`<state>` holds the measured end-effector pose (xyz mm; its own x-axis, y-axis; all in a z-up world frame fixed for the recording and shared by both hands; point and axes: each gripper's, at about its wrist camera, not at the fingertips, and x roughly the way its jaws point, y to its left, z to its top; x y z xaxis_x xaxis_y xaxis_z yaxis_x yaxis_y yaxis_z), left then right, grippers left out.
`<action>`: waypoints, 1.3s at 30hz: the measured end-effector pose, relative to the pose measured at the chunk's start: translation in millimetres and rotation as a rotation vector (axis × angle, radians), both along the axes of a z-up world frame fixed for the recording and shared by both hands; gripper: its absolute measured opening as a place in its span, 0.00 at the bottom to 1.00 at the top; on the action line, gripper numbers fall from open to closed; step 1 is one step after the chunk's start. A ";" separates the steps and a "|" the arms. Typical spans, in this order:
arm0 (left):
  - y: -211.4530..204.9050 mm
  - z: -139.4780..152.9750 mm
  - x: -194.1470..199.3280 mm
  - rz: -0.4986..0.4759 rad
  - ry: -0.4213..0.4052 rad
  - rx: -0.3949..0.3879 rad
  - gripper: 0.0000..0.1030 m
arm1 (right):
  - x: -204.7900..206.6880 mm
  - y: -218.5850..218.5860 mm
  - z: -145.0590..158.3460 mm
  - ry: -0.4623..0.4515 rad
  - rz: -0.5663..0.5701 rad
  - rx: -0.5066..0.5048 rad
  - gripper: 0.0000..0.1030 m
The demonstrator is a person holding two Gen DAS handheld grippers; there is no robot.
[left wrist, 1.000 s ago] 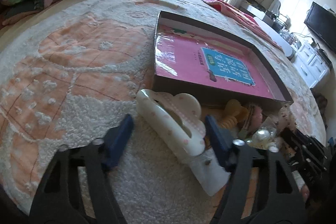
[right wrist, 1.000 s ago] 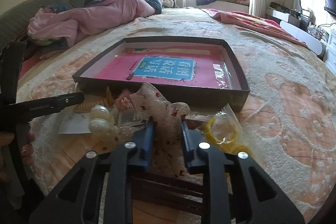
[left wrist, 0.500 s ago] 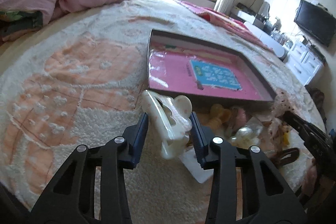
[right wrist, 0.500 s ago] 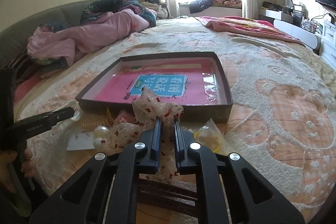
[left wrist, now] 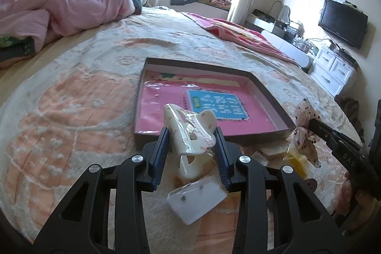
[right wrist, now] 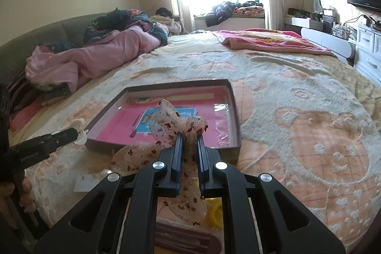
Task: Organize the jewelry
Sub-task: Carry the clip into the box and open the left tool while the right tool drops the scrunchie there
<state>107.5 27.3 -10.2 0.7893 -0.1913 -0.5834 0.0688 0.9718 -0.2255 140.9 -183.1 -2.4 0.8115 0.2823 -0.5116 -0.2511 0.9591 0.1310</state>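
In the left wrist view my left gripper (left wrist: pixel 191 135) is shut on a cream hair claw clip (left wrist: pixel 188 127), held above the blanket in front of a shallow brown box (left wrist: pixel 270 93) that has a pink book in it. In the right wrist view my right gripper (right wrist: pixel 190 137) is shut on a translucent bow with red speckles (right wrist: pixel 175 122), also lifted, just short of the box's (right wrist: pixel 234 111) near wall. Each gripper shows in the other's view: the right gripper (left wrist: pixel 309 123) with the bow (left wrist: pixel 304 137), the left gripper (right wrist: pixel 76 132) with the clip (right wrist: pixel 79 127).
On the fleece blanket before the box lie a white card (left wrist: pixel 197 199), a yellow piece in a clear bag (left wrist: pixel 294 157), a yellow ring (right wrist: pixel 215 213) and a dark brown clip (right wrist: pixel 185 239). A pink quilt (right wrist: pixel 90 58) is heaped at the far left. White drawers (left wrist: pixel 333 68) stand right.
Both grippers closed, the left on the cream clip and the right on the speckled bow. Both then rose, lifting the pieces off the blanket toward the box.
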 end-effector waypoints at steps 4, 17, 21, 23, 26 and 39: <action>-9.0 0.1 14.3 -0.015 -0.003 0.005 0.28 | 8.1 -3.2 4.2 -0.012 -0.015 -0.004 0.10; -16.1 -1.2 63.5 -0.010 -0.011 0.002 0.28 | 46.9 -6.6 5.4 -0.010 -0.067 -0.042 0.10; -13.0 -5.9 72.1 0.001 -0.009 0.004 0.28 | 59.8 -6.0 4.6 -0.010 -0.078 -0.043 0.10; -11.2 -9.3 73.9 0.003 -0.002 0.001 0.28 | 66.5 -5.8 3.4 -0.008 -0.082 -0.046 0.10; -9.2 -14.8 79.6 0.003 0.015 0.003 0.28 | 77.9 -3.7 -0.7 0.007 -0.080 -0.058 0.10; -6.2 -37.2 101.6 -0.013 0.095 0.018 0.29 | 122.8 5.0 -29.1 0.135 -0.101 -0.115 0.11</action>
